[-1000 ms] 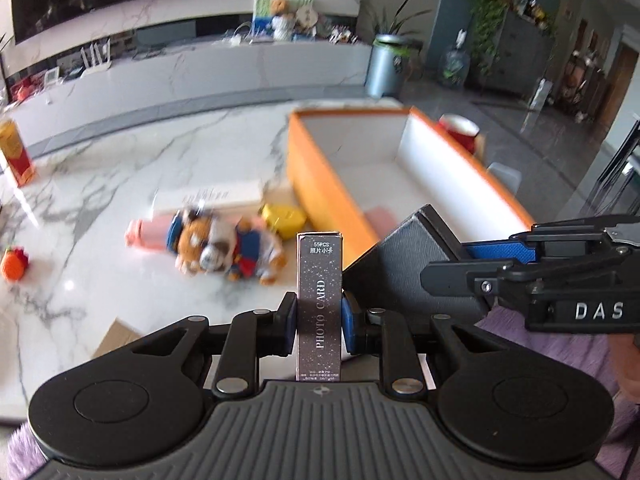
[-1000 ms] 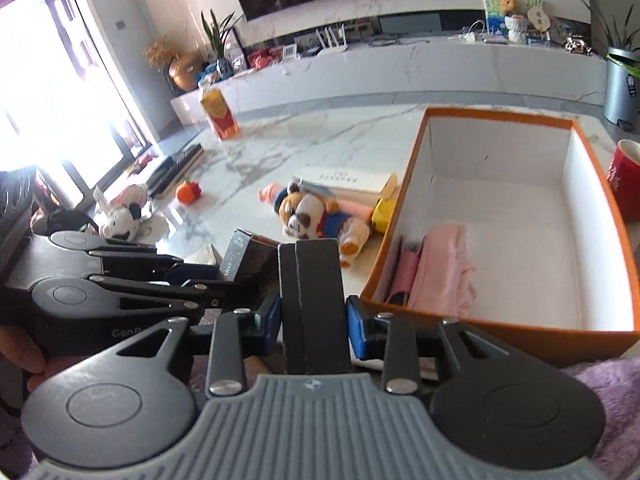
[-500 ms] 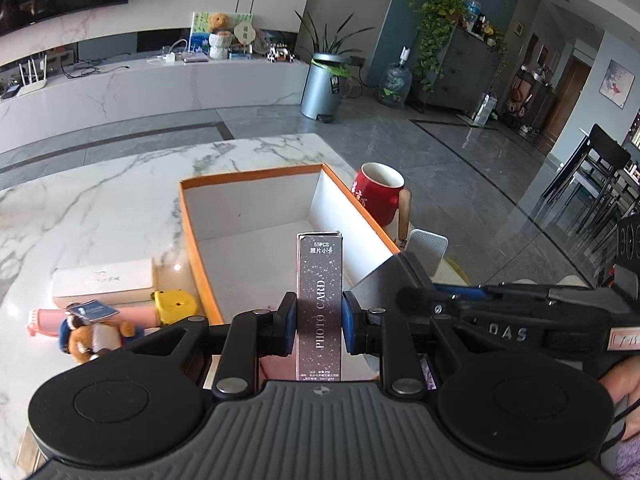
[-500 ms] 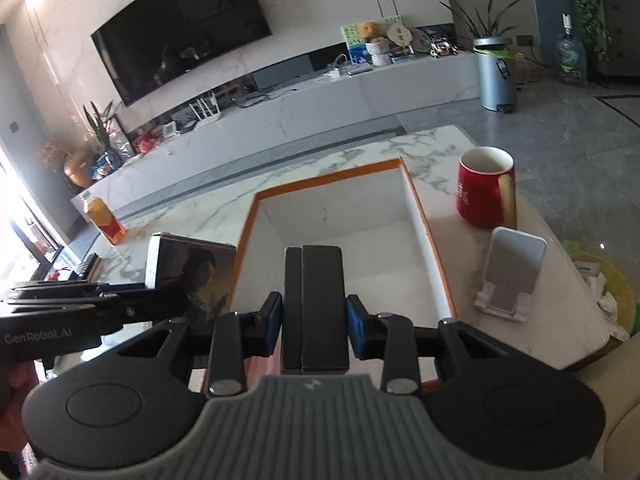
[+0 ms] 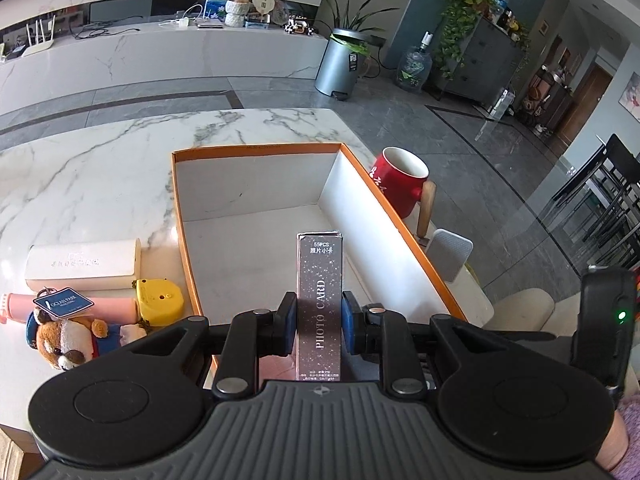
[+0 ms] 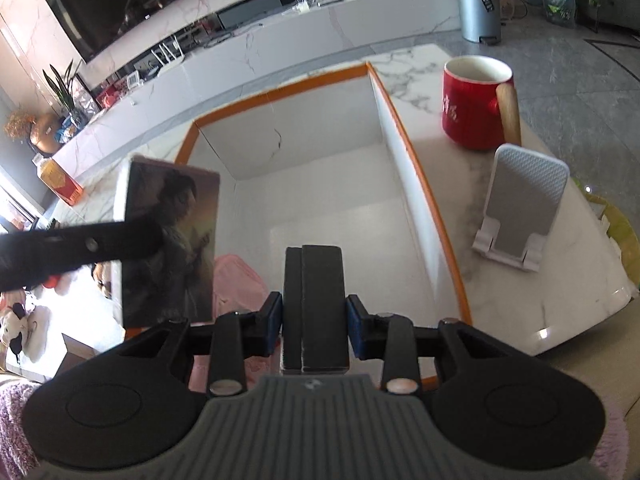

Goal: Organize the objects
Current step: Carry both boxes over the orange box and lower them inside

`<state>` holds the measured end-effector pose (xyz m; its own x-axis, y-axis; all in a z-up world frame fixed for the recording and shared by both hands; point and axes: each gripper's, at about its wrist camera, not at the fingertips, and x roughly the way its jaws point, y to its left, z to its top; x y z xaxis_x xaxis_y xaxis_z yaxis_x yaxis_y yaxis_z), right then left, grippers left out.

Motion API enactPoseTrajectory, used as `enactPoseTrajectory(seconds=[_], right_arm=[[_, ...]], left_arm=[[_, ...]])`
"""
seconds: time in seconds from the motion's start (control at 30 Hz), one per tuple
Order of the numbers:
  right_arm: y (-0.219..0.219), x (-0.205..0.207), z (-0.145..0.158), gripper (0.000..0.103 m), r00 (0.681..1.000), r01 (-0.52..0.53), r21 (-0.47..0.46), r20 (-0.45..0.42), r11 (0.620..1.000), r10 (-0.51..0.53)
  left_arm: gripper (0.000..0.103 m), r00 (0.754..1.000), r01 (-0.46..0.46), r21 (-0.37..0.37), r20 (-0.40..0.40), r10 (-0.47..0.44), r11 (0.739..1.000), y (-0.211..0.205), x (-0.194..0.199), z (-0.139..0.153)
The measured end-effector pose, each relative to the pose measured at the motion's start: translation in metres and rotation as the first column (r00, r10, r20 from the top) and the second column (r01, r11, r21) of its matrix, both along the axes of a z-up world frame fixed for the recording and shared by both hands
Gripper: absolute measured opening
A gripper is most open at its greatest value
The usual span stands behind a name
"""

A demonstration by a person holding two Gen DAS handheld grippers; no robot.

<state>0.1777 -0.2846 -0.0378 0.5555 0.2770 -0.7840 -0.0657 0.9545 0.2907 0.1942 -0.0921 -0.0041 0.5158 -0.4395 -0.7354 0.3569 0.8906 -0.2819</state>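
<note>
The left gripper [image 5: 319, 322] clamps an upright silvery speckled "PHOTO CARD" box [image 5: 319, 304], and the right gripper [image 6: 313, 320] clamps a flat black two-layer case [image 6: 314, 300], both held above the near end of the orange-rimmed white cardboard box [image 6: 420, 184]. Inside that box lies only a pink folded cloth [image 6: 236, 280] in the near left corner, partly hidden behind the grippers. The black case's lower end is cut off by the gripper body.

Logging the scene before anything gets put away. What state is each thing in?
Left gripper: shut on photo card box.
Right gripper: shut on black case.
Orange box: open, pink cloth inside.
Red mug: upright.
Phone stand: upright.
</note>
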Motion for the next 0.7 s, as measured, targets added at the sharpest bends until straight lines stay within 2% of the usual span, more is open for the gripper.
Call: enactPoseTrajectory(seconds=[0.27, 0.4, 0.57, 0.63, 0.67, 0.7], right_arm=[[0.033, 0.007, -0.017, 0.036, 0.997, -0.078, -0.108, -0.024, 0.991, 0.075], [0.039, 0.007, -0.02, 0.038, 0.993, -0.11, -0.087, -0.039, 0.99, 0.107], [0.025, 0.006, -0.011, 0.046, 0.996, -0.08, -0.002, -0.049, 0.997, 0.08], [0.018, 0.005, -0.009, 0.045, 0.996, -0.068, 0.037, -0.054, 0.997, 0.07], [0.017, 0.005, -0.007, 0.039, 0.996, -0.064, 0.047, -0.059, 0.997, 0.066], [0.016, 0.006, -0.008, 0.025, 0.996, -0.059, 0.054, -0.068, 0.997, 0.063]], left_arm=[[0.026, 1.0, -0.006, -0.017, -0.026, 0.006, 1.0, 0.005, 0.006, -0.006], [0.026, 1.0, -0.011, -0.025, -0.024, 0.01, 1.0, 0.008, 0.007, -0.006], [0.026, 1.0, -0.011, -0.038, -0.018, 0.01, 0.999, 0.011, 0.005, -0.003], [0.026, 1.0, -0.009, -0.042, -0.013, 0.009, 0.999, 0.01, 0.005, -0.001], [0.026, 1.0, -0.007, -0.045, -0.01, 0.006, 0.999, 0.01, 0.004, 0.0], [0.026, 1.0, -0.004, -0.048, -0.008, 0.004, 0.999, 0.009, 0.004, 0.001]])
